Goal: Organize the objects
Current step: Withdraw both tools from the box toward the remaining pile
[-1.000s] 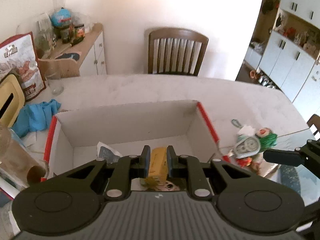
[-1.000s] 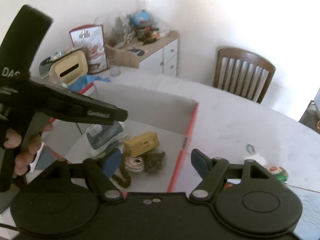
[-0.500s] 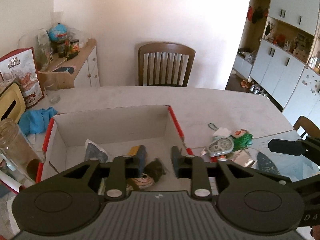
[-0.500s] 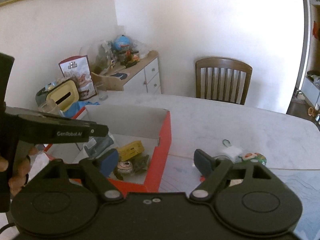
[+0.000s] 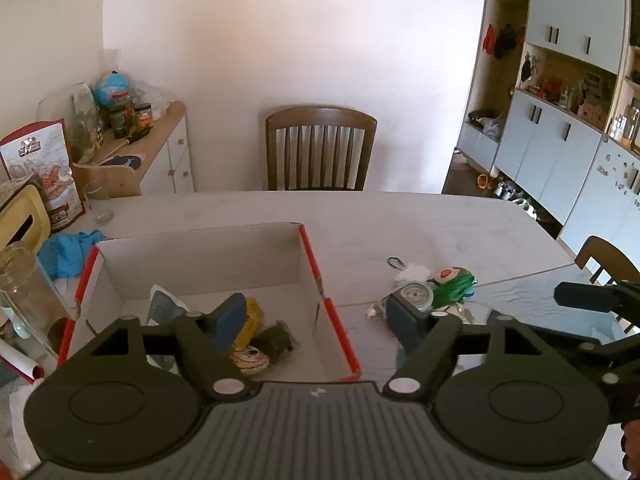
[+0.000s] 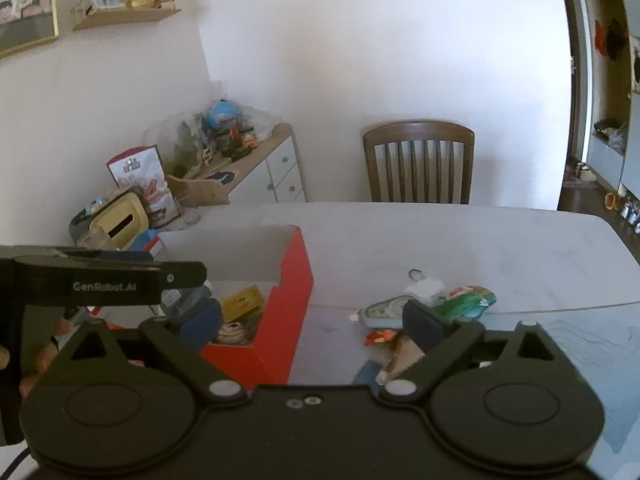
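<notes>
A red-edged cardboard box (image 5: 316, 268) stands on the table, also in the right wrist view (image 6: 296, 276). In it lie a yellow block (image 5: 250, 320), a dark bundle (image 5: 278, 340), a striped round thing (image 5: 250, 358) and a grey packet (image 5: 162, 306). My left gripper (image 5: 318, 318) is open and empty above the box's right wall. My right gripper (image 6: 314, 320) is open and empty, raised over the table right of the box. Loose items lie right of the box: a round grey gadget (image 5: 412, 292), a green tassel toy (image 5: 454, 286) and a white keyring tag (image 5: 408, 270).
A wooden chair (image 5: 320, 148) stands at the table's far side. A glass jar (image 5: 20, 284), blue cloth (image 5: 68, 250), snack bag (image 5: 44, 172) and yellow tissue box (image 5: 18, 220) crowd the left edge. A sideboard (image 5: 160, 148) stands behind. Cabinets (image 5: 560, 160) line the right.
My left gripper let go of the yellow block in the box, opened wide, and rose and moved right. My right gripper pulled back and up, away from the box.
</notes>
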